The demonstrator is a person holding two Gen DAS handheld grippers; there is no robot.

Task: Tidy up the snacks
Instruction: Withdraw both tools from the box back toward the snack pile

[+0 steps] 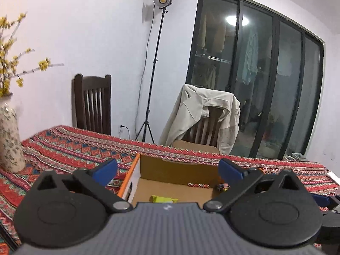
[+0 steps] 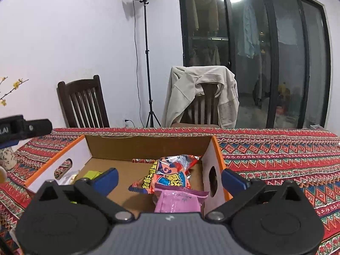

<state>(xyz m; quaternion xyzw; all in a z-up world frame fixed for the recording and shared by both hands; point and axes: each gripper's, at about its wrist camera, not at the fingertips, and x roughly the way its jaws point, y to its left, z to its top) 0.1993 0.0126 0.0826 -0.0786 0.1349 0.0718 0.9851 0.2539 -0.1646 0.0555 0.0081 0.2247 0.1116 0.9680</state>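
Note:
An open cardboard box (image 2: 148, 146) with orange rims stands on the patterned tablecloth; it also shows in the left wrist view (image 1: 178, 171). Inside it lie an orange snack bag (image 2: 170, 176), a pink packet (image 2: 178, 201) and a yellow-green packet (image 2: 92, 174), which also shows in the left wrist view (image 1: 163, 199). A small patterned packet (image 1: 198, 185) lies by the far wall. My right gripper (image 2: 170, 179) is open and empty above the box's near side. My left gripper (image 1: 167, 170) is open and empty above the box.
A flowered vase (image 1: 9, 140) with yellow blossoms stands on the table at the left. Two wooden chairs, one (image 2: 201, 97) draped with a beige jacket, stand behind the table. A light stand (image 2: 146, 59) and dark glass doors are behind.

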